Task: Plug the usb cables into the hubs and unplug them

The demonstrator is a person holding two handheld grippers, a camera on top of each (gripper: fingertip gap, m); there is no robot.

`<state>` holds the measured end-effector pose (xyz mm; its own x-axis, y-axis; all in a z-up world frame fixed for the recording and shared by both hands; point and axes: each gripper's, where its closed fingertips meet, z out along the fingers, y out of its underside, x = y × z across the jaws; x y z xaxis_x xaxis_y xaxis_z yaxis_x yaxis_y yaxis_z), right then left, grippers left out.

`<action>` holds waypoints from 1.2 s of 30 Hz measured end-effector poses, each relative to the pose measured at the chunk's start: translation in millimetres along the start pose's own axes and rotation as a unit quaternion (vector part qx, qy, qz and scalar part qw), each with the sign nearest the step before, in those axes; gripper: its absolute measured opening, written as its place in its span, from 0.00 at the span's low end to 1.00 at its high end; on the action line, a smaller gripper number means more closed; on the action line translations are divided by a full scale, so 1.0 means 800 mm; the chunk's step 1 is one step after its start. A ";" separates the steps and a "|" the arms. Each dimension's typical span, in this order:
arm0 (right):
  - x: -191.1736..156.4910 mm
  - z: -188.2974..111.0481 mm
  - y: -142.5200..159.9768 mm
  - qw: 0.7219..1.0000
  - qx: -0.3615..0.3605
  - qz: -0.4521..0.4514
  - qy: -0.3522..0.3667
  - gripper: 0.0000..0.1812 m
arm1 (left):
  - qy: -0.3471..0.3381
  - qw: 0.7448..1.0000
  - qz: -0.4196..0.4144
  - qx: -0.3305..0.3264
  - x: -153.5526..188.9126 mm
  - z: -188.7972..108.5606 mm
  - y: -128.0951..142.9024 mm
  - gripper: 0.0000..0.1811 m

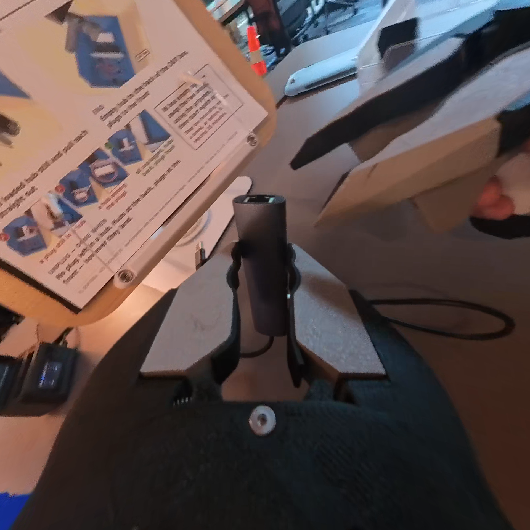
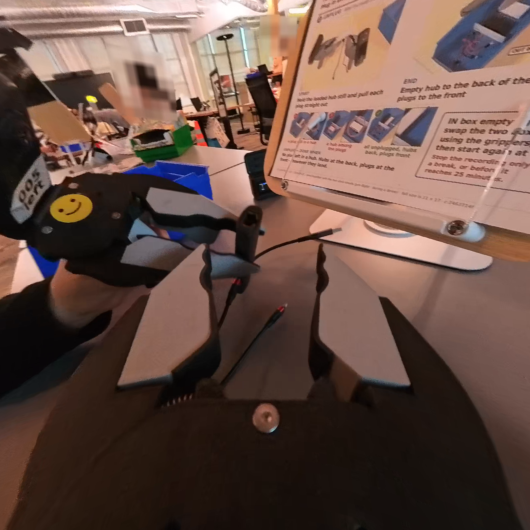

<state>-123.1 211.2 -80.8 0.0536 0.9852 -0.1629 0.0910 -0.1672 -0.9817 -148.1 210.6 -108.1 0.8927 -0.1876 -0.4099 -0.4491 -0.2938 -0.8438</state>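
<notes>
Your right gripper [image 2: 263,275] gapes empty above a red-tipped cable [image 2: 255,335]; left gripper [image 1: 262,275] clamps the hub [image 1: 262,258]. Hold the hub steady; align plugs squarely.

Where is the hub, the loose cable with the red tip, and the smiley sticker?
hub [image 1: 262,258]: left wrist view, middle of its dark body.
loose cable [image 2: 258,335]: right wrist view, mid-length.
smiley sticker [image 2: 71,208]: right wrist view, its centre.

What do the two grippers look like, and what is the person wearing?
Both grippers have black bodies with pale grey wedge-shaped fingers edged in wavy black pads. The left gripper bears a round yellow smiley sticker and a white label. The right gripper shows a silver screw on its body. The person's sleeve is black.
</notes>
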 end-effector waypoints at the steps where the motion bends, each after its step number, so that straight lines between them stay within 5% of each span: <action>1: -0.003 -0.001 -0.001 1.000 0.003 -0.002 -0.010 0.39 | 0.015 1.000 0.014 0.010 0.009 0.000 -0.003 0.16; 11: -0.032 0.005 0.009 0.997 -0.016 -0.002 -0.078 0.27 | 0.023 0.991 0.130 0.002 0.051 0.009 -0.002 0.16; 17: -0.020 0.000 0.008 0.996 -0.011 0.040 -0.083 0.04 | 0.010 0.982 0.187 0.004 0.061 0.008 -0.006 0.17; 36: -0.008 -0.006 0.002 0.996 0.000 0.053 -0.067 0.19 | -0.113 0.961 0.250 0.030 0.017 -0.002 -0.022 0.16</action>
<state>-118.4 204.6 -81.1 -0.0701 0.9582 -0.2772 0.0925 -0.2705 -0.9583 -128.2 212.2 -98.3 0.5542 -0.0815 -0.8284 -0.8274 -0.1630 -0.5375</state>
